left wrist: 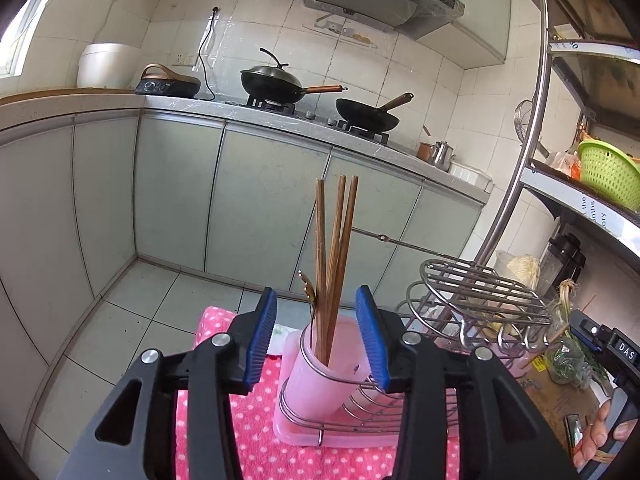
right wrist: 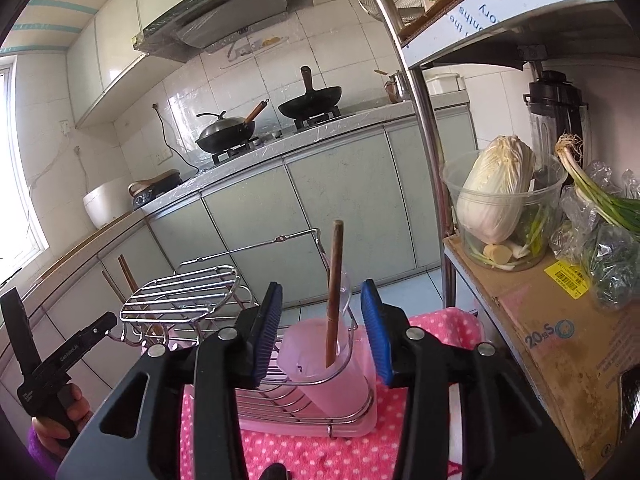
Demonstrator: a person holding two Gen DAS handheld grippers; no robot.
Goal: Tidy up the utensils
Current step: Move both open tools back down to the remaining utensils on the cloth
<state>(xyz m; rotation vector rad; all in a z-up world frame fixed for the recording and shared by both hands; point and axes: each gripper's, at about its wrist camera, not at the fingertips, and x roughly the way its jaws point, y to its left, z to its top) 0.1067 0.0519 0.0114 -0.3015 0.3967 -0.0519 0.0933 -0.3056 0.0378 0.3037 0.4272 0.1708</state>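
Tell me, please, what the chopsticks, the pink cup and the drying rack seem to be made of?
Chopsticks: likely wood or bamboo, brown, matte, grainy. Pink cup: probably plastic, translucent and frosted. Drying rack: metal wire, shiny, seemingly stainless or chromed.

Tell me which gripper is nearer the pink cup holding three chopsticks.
Left. The left gripper is directly before the chopstick cup, open around it; the right gripper is at the rack's other end, facing another cup.

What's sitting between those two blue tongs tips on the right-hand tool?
In the right wrist view, a pink cup holding one wooden chopstick shows between the open right tongs, standing in a wire rack.
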